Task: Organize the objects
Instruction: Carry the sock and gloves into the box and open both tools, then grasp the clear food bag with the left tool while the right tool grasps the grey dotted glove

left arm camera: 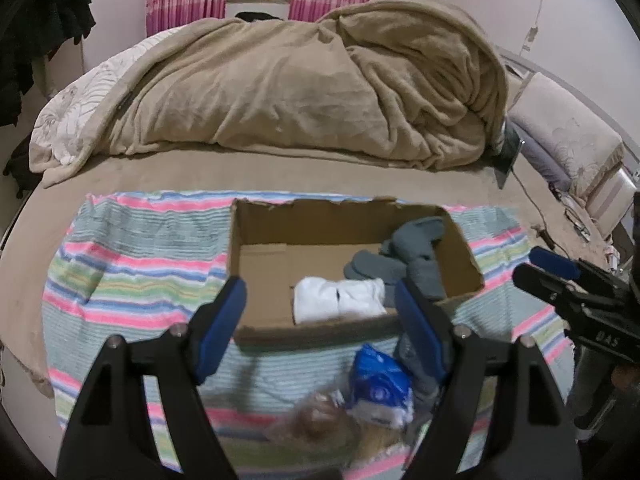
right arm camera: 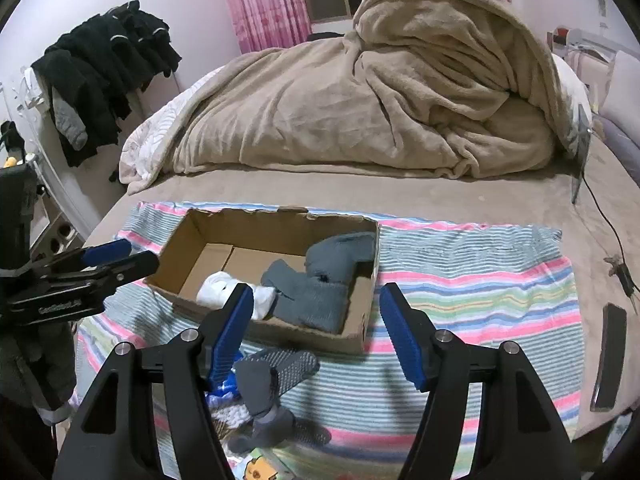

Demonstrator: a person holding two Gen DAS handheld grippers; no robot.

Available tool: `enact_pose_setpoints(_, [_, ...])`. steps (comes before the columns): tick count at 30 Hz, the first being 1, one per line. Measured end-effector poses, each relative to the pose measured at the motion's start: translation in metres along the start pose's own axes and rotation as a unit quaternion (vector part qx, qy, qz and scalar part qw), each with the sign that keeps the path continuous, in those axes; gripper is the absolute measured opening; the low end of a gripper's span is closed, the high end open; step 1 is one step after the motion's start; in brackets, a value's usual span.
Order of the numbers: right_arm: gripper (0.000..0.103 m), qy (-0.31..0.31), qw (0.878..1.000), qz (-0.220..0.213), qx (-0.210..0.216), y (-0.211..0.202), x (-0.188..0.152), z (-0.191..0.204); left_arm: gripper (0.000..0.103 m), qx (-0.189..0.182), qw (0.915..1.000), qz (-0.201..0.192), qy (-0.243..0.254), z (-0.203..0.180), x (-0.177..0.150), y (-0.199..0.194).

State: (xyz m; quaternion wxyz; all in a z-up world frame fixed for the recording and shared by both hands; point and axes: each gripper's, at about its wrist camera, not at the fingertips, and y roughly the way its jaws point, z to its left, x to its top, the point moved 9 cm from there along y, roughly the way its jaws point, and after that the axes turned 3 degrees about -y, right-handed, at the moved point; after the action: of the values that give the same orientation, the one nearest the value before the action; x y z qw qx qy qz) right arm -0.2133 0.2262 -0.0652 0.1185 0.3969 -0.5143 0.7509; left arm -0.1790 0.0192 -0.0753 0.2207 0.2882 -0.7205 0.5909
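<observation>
An open cardboard box (left arm camera: 320, 336) (right arm camera: 312, 334) sits on a striped towel (left arm camera: 132, 264) (right arm camera: 480, 280) on the bed. Inside it lie white socks (left arm camera: 336, 300) (right arm camera: 216, 286) and a bundle of grey socks (left arm camera: 400, 256) (right arm camera: 320, 284). In front of the box are a blue-and-white item (left arm camera: 380, 392), a blurred brown item (left arm camera: 320, 420) and a loose grey sock (right arm camera: 272, 372). My left gripper (left arm camera: 318, 292) (right arm camera: 120, 258) hovers open above the box's near wall, holding nothing. My right gripper (right arm camera: 316, 292) (left arm camera: 552, 268) hovers open just right of it, also with nothing between its fingers.
A heaped beige blanket (left arm camera: 300, 88) (right arm camera: 380, 100) fills the far half of the bed. A dark phone (right arm camera: 608, 356) and a cable (right arm camera: 604, 220) lie at the right edge. Dark clothes (right arm camera: 100, 68) hang at the left; pillows (left arm camera: 568, 136) stand at the right.
</observation>
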Motion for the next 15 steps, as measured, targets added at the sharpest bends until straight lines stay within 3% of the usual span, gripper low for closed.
enact_pose_setpoints(15, [0.074,0.011,1.000,0.008,0.007,-0.033,-0.027,0.015,0.078,-0.011,0.9997,0.013,-0.018,0.001,-0.050,-0.032])
